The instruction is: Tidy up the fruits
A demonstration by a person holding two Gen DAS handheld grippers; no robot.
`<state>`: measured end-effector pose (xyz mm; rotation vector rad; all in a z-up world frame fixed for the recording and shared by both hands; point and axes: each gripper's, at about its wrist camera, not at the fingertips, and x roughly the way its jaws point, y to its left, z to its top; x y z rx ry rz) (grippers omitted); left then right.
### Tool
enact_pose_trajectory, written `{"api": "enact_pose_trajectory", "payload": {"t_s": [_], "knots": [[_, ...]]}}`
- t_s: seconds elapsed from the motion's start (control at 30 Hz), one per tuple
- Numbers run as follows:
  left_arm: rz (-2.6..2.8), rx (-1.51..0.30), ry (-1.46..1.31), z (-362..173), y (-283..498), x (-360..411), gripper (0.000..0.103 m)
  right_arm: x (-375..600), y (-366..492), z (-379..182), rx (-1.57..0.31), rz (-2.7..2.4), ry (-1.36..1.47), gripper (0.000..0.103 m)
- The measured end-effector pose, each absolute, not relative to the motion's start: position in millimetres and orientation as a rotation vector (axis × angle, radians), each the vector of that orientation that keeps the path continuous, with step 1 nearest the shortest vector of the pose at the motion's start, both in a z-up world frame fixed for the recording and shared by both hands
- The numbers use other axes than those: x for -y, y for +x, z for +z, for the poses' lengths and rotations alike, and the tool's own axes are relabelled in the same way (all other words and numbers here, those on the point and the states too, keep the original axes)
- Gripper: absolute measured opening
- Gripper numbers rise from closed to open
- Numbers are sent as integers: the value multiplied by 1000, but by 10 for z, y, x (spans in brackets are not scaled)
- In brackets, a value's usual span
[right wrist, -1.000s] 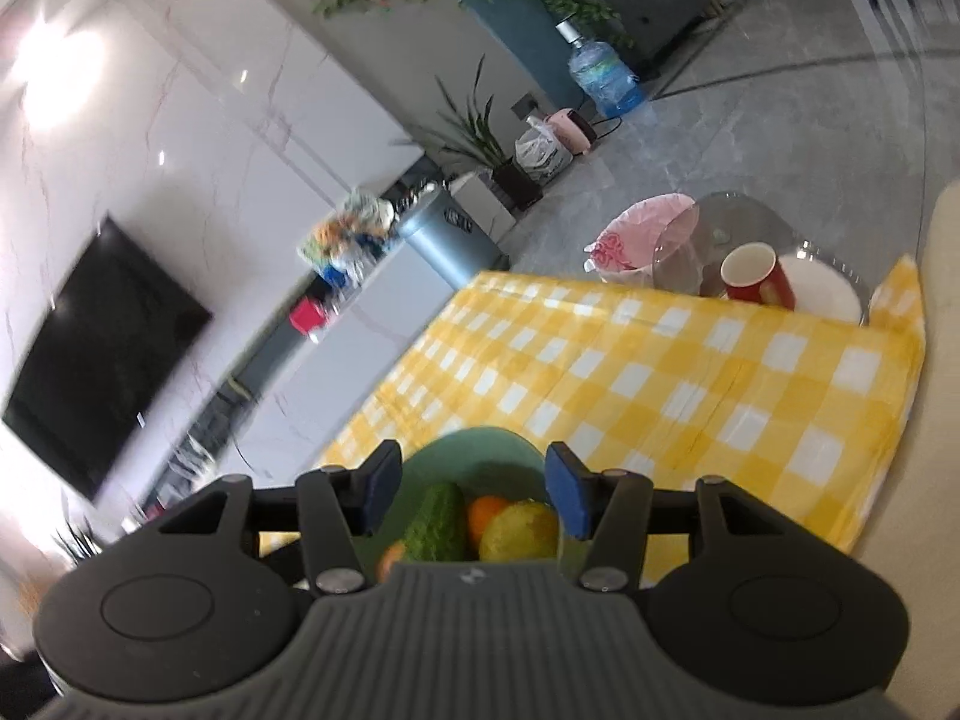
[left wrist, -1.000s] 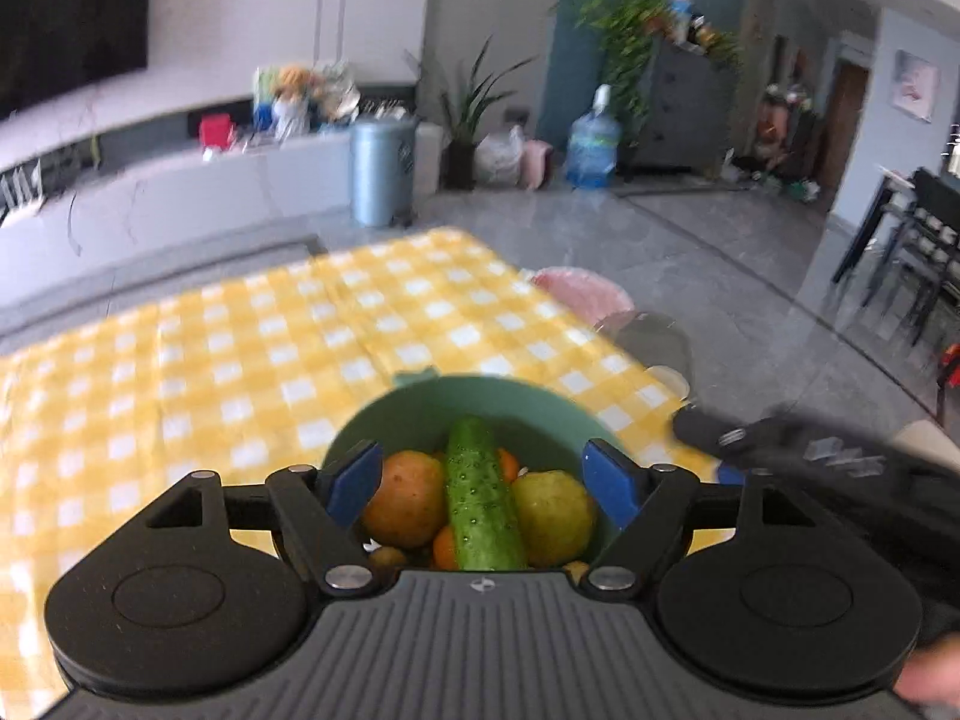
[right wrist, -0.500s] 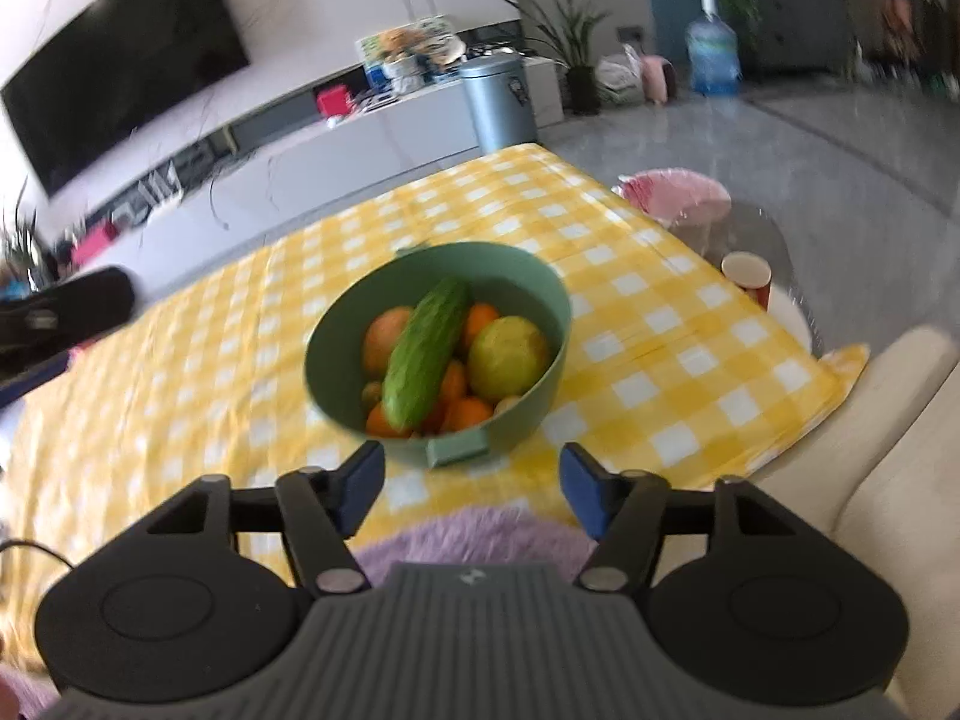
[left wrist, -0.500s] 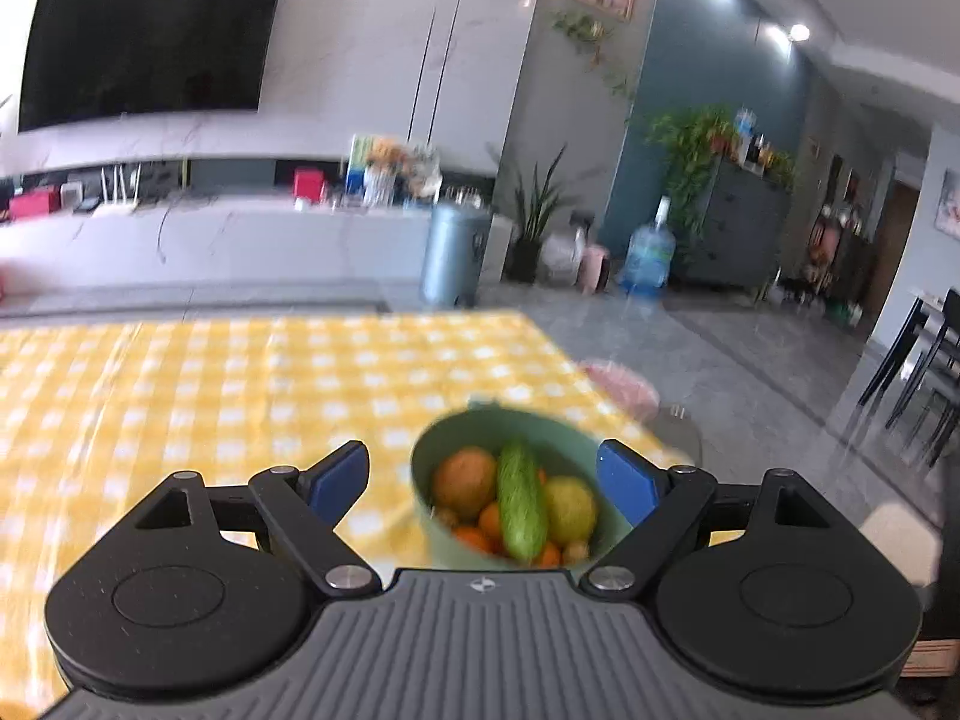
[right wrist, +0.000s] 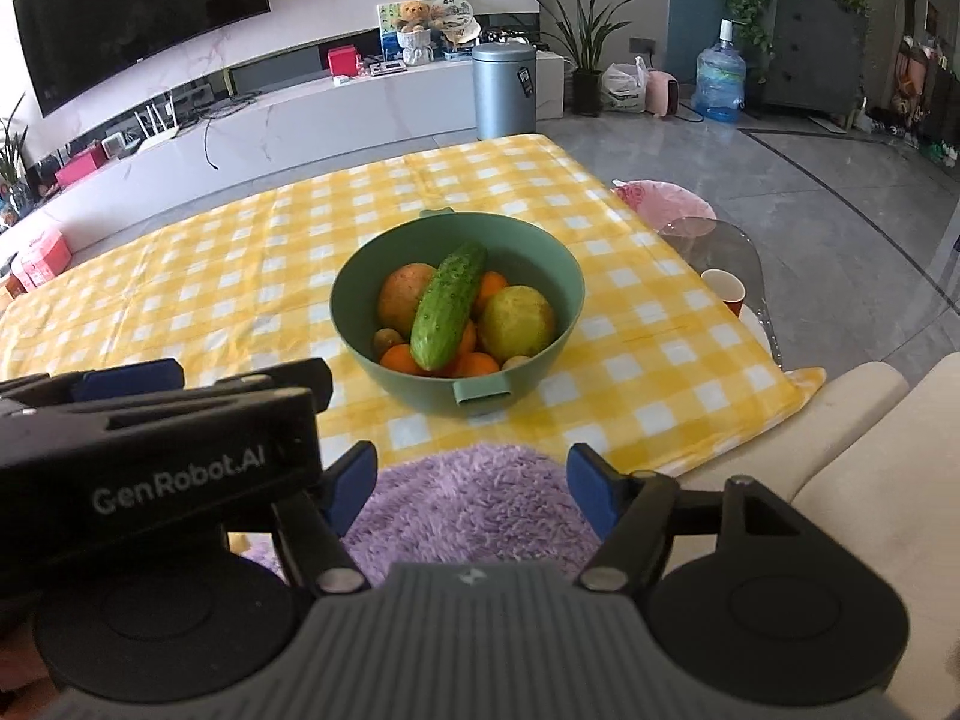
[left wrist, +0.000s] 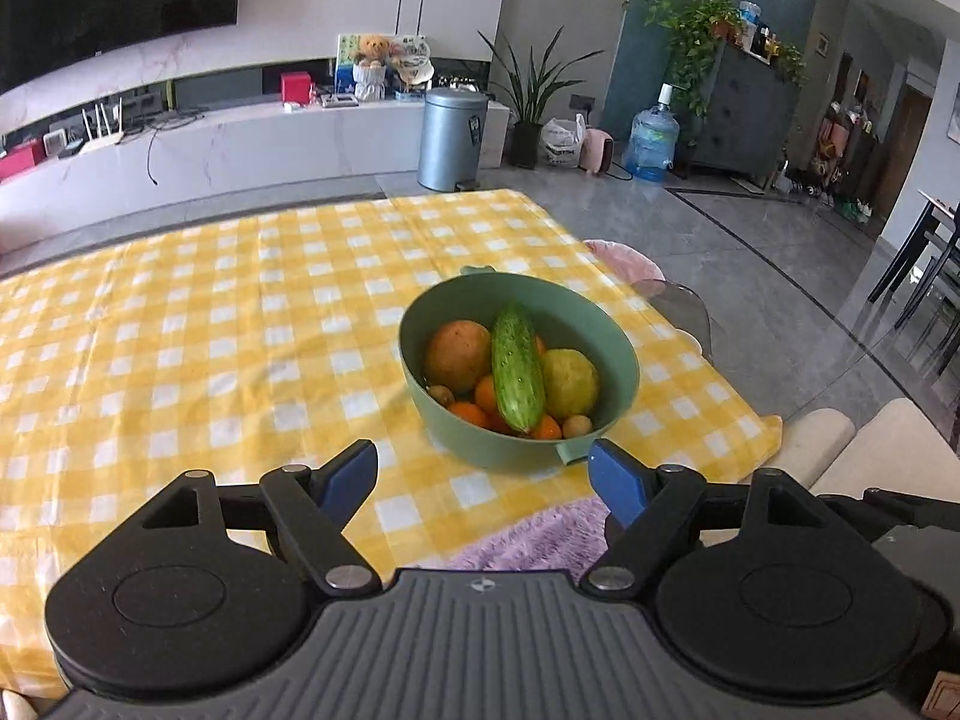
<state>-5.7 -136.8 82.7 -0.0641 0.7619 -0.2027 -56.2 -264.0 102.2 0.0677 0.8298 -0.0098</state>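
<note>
A green bowl (left wrist: pixel 519 372) of produce sat on a yellow-and-white checked tablecloth (left wrist: pixel 210 330), toward the cloth's right side, with both handheld grippers held back from it over the near edge. The left gripper (left wrist: pixel 483 483) had its blue-padded fingers (left wrist: pixel 348 477) spread wide and empty, having just narrowed slightly. The right gripper (right wrist: pixel 471 483) had just been opening; its fingers stood apart with nothing between them, above a purple fuzzy fabric (right wrist: pixel 474 504). A cucumber (right wrist: pixel 447 315) lay across the top of the pile, partly covering a large orange fruit (right wrist: pixel 403 300), a yellow-green fruit (right wrist: pixel 517 324) and several small oranges (right wrist: pixel 401 359). Small brown fruits (left wrist: pixel 577 425) at the bowl's rim were too hidden to identify. In the right wrist view the left gripper's black body blocked the lower left. A red paper cup (right wrist: pixel 723 288) stood on a glass side table (right wrist: pixel 744 252), whose far part was cut off by the cloth.
</note>
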Motion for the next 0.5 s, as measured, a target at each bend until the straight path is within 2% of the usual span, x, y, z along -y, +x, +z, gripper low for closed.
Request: {"api": "enact_pose_trajectory", "payload": {"t_s": [0.5], "knots": [[-197,-769,-67,831,-87,1403,93,2645,-591,1040,-827,-19,55,67]]}}
